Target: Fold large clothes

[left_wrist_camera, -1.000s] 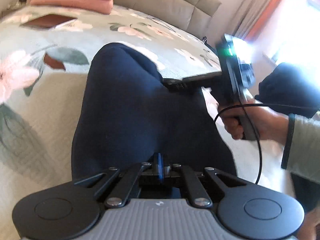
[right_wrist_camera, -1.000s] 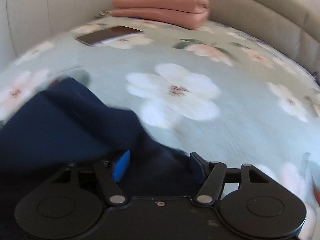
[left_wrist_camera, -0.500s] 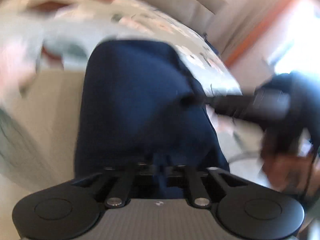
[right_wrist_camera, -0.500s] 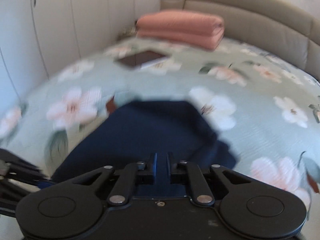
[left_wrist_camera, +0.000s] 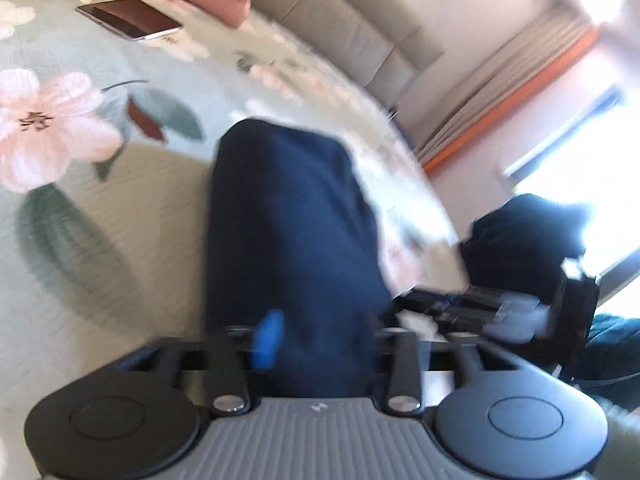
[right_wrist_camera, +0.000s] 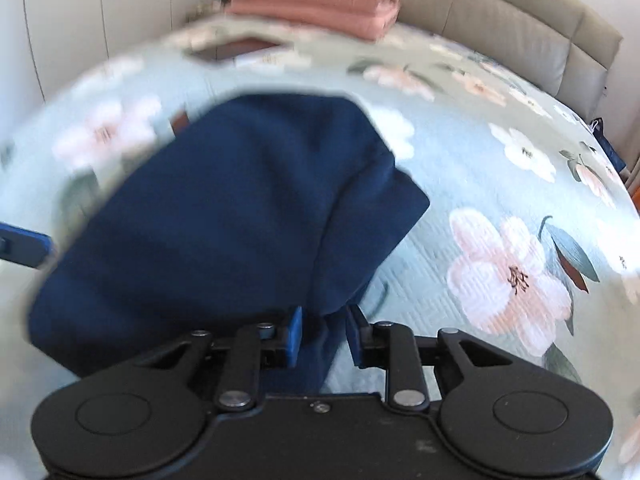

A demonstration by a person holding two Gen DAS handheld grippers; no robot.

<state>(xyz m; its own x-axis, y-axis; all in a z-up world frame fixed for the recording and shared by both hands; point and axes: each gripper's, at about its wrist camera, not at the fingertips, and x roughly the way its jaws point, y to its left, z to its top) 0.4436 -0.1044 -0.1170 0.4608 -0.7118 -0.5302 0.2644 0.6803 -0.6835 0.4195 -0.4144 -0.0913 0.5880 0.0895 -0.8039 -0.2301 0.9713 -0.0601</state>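
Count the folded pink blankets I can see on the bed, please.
1. The folded pink blanket lies at the far end of the bed, by the headboard, beyond the phone. Others may be hidden outside the views.

Bed (right_wrist_camera: 460,160), floral cover: navy garment (right_wrist_camera: 224,208) at centre; beyond it a phone (left_wrist_camera: 128,22); folded pink blanket (right_wrist_camera: 316,4) farthest back.

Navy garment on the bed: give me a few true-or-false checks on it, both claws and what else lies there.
1. The navy garment lies folded on the floral bedspread. True.
2. The left claw is clamped shut. False: its fingers stand apart, cloth between them.
3. The right claw is open. True.
4. The pink blanket covers the garment. False: it sits folded, far off by the headboard.
5. A phone lies on the bedspread. True.
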